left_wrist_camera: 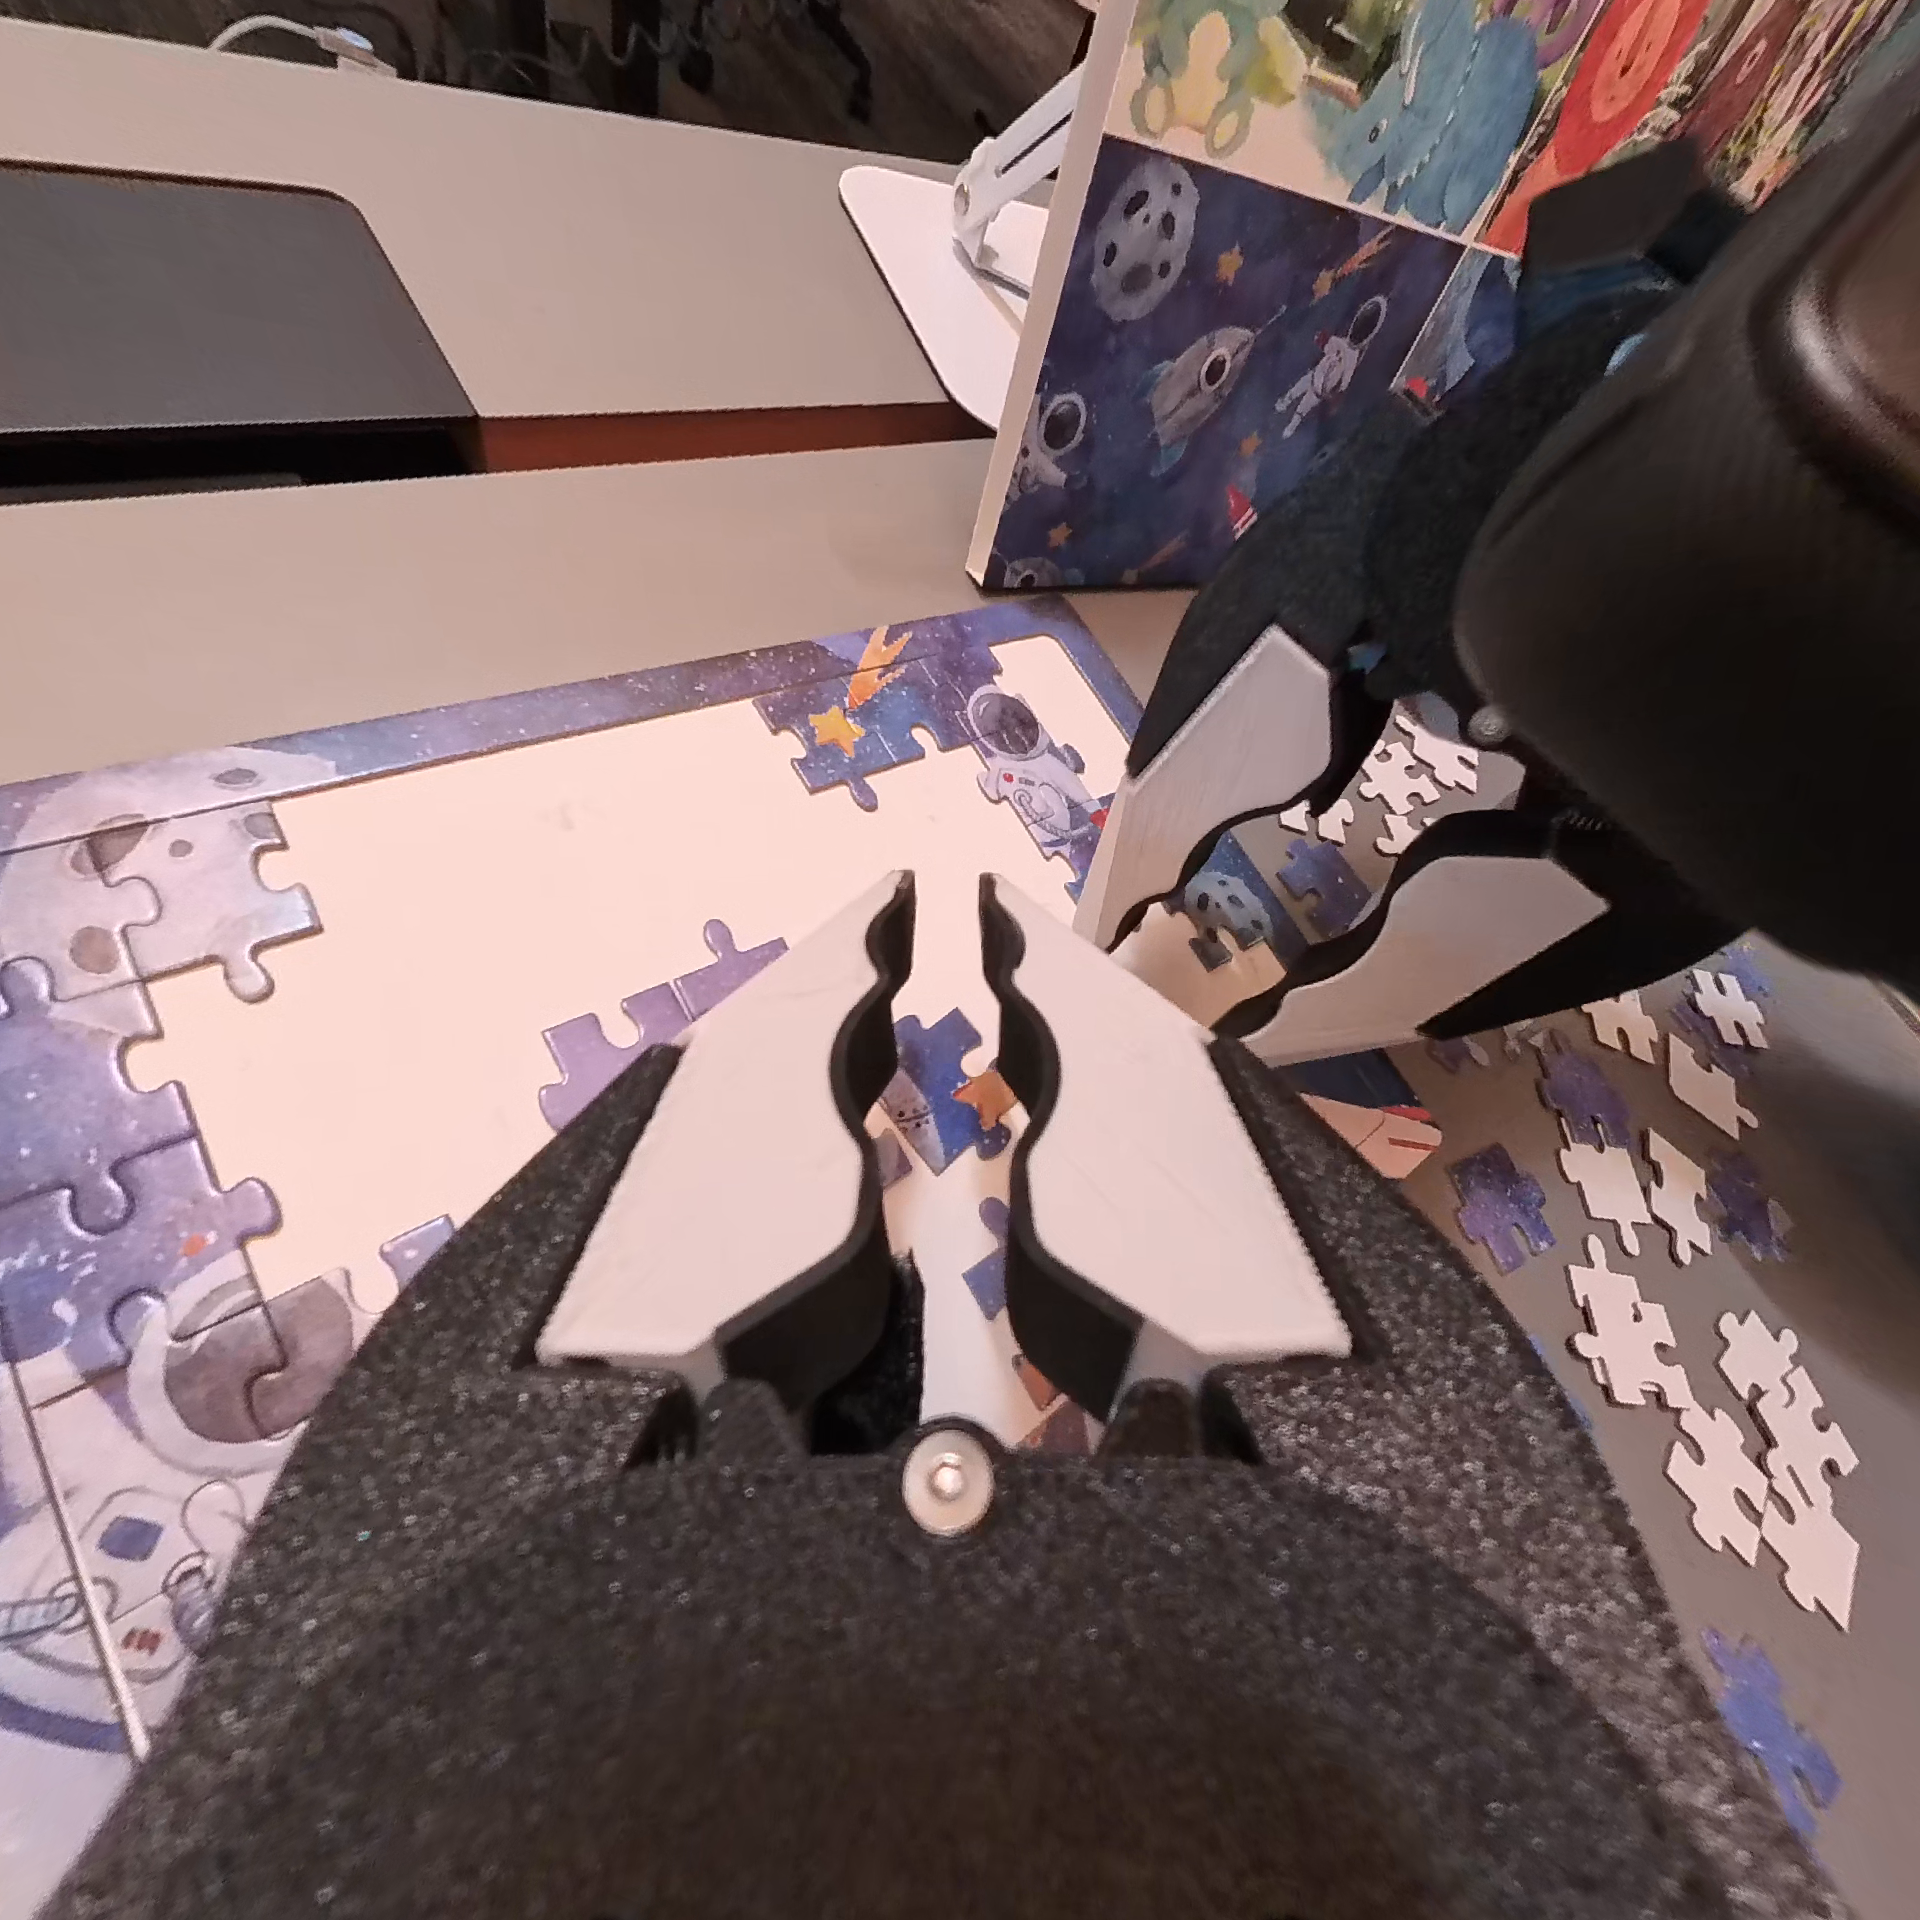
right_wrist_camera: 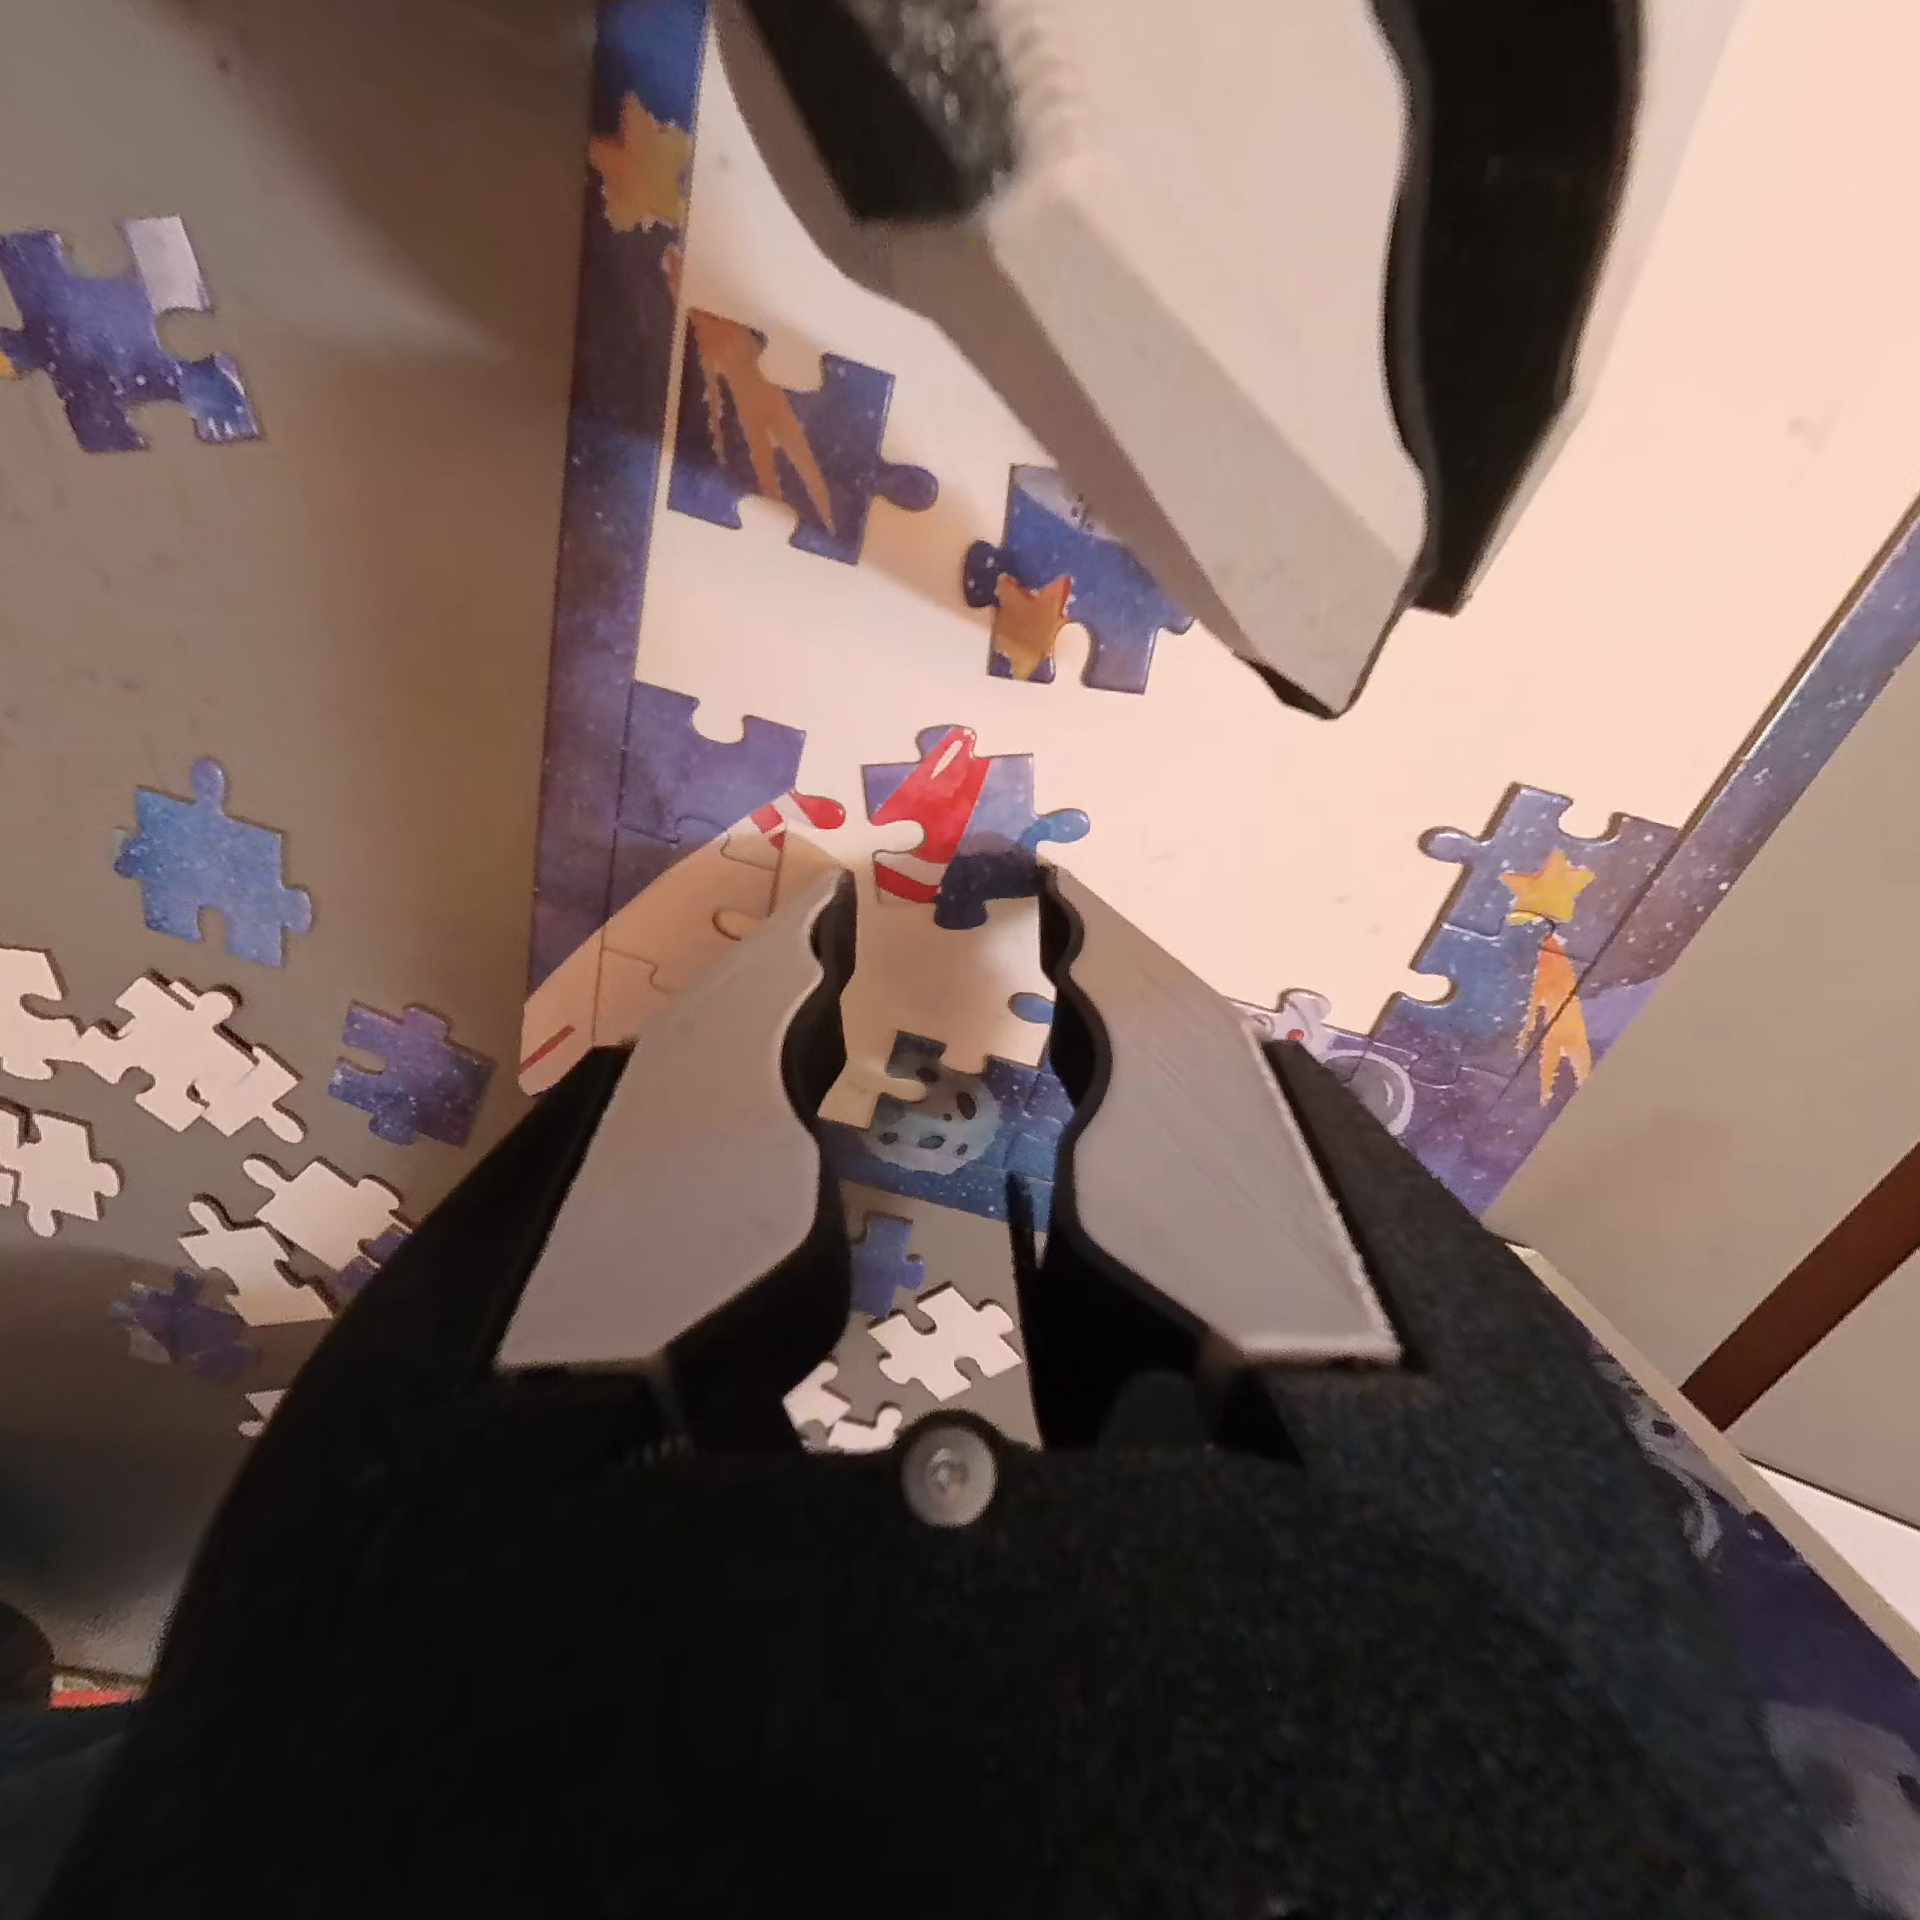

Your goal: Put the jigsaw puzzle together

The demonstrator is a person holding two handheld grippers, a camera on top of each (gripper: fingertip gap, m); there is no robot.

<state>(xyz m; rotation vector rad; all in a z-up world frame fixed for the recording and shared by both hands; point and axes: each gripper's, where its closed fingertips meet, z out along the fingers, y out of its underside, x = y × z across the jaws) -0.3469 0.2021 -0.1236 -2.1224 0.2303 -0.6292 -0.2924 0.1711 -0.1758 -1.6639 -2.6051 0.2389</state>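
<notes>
Two hand-held grippers work over a partly assembled space-themed jigsaw puzzle lying in its puzzle tray (left_wrist_camera: 582, 691) on a grey table (left_wrist_camera: 436, 561). The left gripper (left_wrist_camera: 948, 888) hovers above the tray interior with its jaws slightly apart and nothing between them; a loose piece with an orange star (left_wrist_camera: 951, 1081) lies on the tray below the gap. The right gripper (right_wrist_camera: 948, 883) is poised low over the tray's near edge, jaws apart and empty, its tips just beside a piece bearing a red shape (right_wrist_camera: 940, 821) that sits close to, but not locked into, the assembled rocket section (right_wrist_camera: 665, 956). Joined groups occupy the tray's corners, such as the comet corner (right_wrist_camera: 1538, 935); the middle remains bare. Spare pieces (left_wrist_camera: 1704, 1382), many face down, are scattered on the table beside the tray, and the picture box (left_wrist_camera: 1247, 343) stands behind. Risks, as judged from this arrangement: a closing jaw may push the red piece sideways across the smooth tray rather than seat it; pressing with tabs misaligned may bend a tab or lift the neighbouring joined pieces; and the two grippers, working near each other, may collide and scatter loose pieces.
</notes>
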